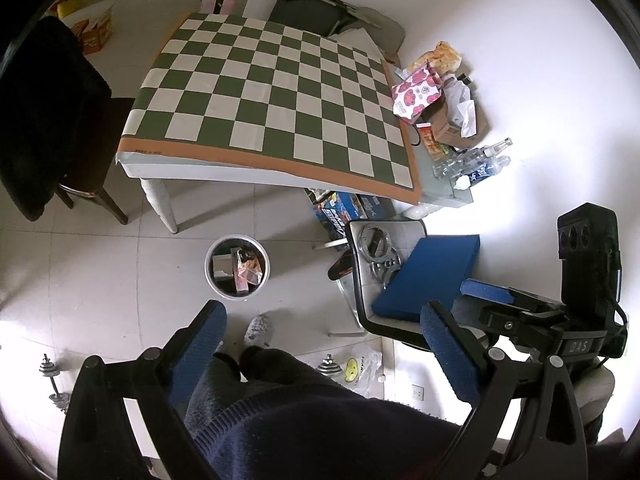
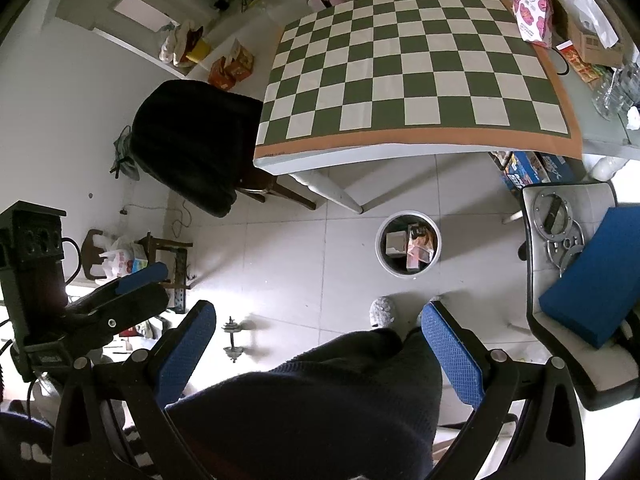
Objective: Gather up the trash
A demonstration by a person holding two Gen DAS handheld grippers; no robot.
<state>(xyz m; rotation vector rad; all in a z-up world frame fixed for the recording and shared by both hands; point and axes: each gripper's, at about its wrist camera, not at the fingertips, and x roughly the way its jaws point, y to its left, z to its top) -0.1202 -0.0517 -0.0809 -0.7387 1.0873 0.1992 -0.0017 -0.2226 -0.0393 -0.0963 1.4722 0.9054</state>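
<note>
A round white trash bin (image 1: 237, 267) stands on the tiled floor in front of the table; it holds boxes and wrappers and also shows in the right wrist view (image 2: 408, 245). The table (image 1: 132, 160) carries a green-and-white checkered cloth (image 1: 272, 92). My left gripper (image 1: 324, 344) is open and empty, held high above the floor over my legs. My right gripper (image 2: 320, 344) is open and empty too, at the same height. Each gripper's body shows in the other's view, the right one (image 1: 560, 320) and the left one (image 2: 80, 312).
A pile of bags, a cardboard box and plastic bottles (image 1: 476, 164) sits at the table's right end. A pink patterned bag (image 1: 416, 92) lies there. A dark chair (image 1: 48, 120) stands left. A chair with a blue cushion (image 1: 432, 276) and metal rings stands right. Dumbbells (image 2: 234, 340) lie on the floor.
</note>
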